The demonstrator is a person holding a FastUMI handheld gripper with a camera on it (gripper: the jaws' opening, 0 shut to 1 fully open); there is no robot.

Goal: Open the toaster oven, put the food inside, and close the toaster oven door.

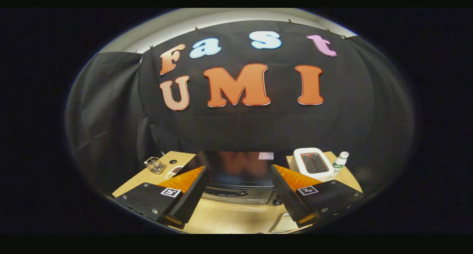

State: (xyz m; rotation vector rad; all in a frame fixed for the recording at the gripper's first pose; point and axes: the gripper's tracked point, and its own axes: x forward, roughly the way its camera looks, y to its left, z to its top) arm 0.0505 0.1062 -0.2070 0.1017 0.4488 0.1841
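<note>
The tongs (236,193) gape wide and empty at lower centre. The oven (238,172) ahead looks shut, so every step remains.

Cloth-walled recording booth: wooden table (229,217), toaster oven (238,172), white toaster (313,163)

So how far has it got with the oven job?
Nothing looks done yet. The toaster oven sits just ahead of the gripper, its door closed, handle untouched. The fingers are spread open and empty, lined up with the oven front, so reaching for the handle seems in hand. Left: open the door, put the food in, close it. I cannot tell which item is the food.
</note>
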